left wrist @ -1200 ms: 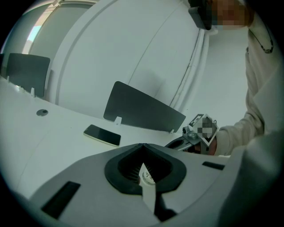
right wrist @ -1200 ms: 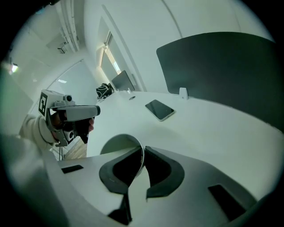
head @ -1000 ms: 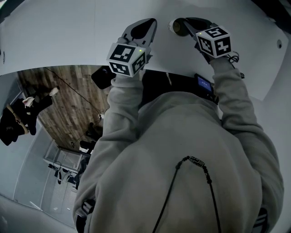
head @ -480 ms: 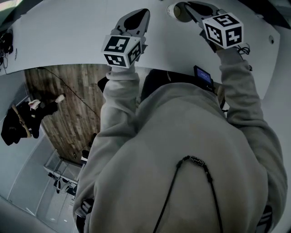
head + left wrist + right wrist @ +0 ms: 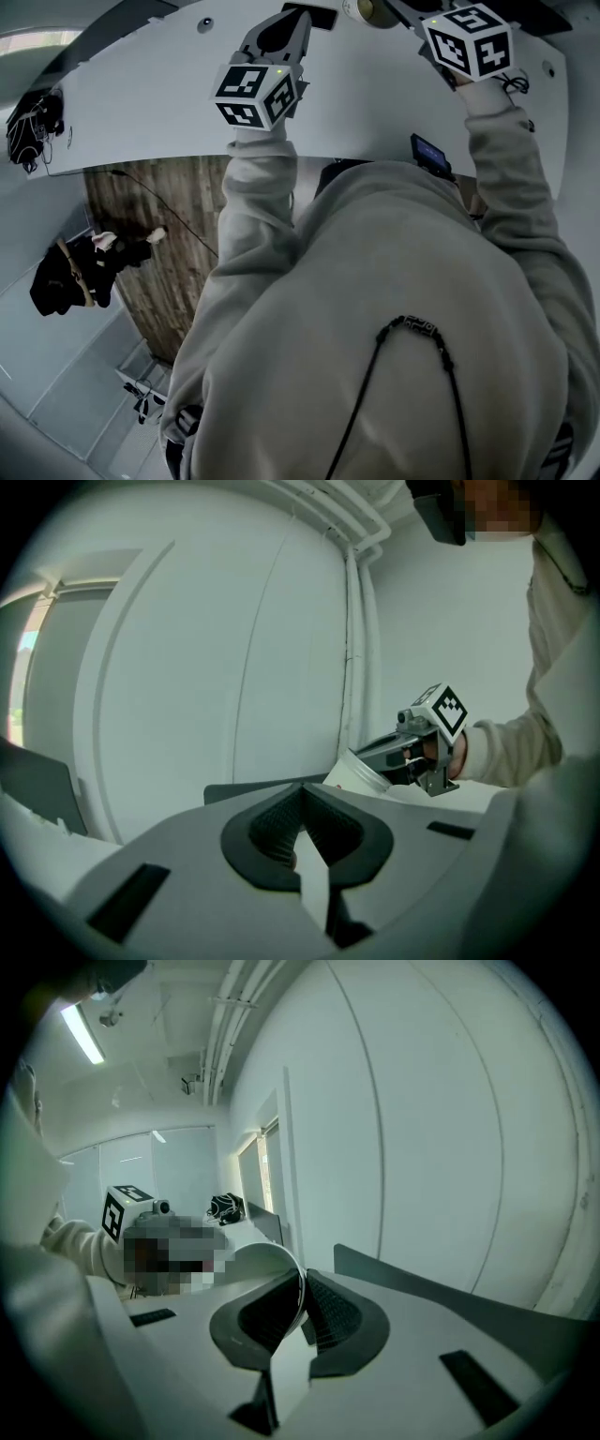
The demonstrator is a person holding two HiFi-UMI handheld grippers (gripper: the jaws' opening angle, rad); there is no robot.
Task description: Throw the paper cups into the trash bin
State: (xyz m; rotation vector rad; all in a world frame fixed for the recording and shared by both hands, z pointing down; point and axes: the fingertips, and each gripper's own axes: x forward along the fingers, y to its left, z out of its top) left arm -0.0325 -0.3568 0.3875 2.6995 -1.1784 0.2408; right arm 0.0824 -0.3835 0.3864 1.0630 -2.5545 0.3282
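Paper cup [image 5: 267,1265] sat pinched by its wall in your right tool [image 5: 302,1283], one pad inside the rim, one outside: a hold that likely suited carrying it off. Your left tool [image 5: 301,803] was closed on nothing, spare. No trash bin in view.

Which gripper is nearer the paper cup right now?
Right. The right gripper is shut on the paper cup's rim. The left gripper is off to the cup's side, clear of it, jaws together and empty.
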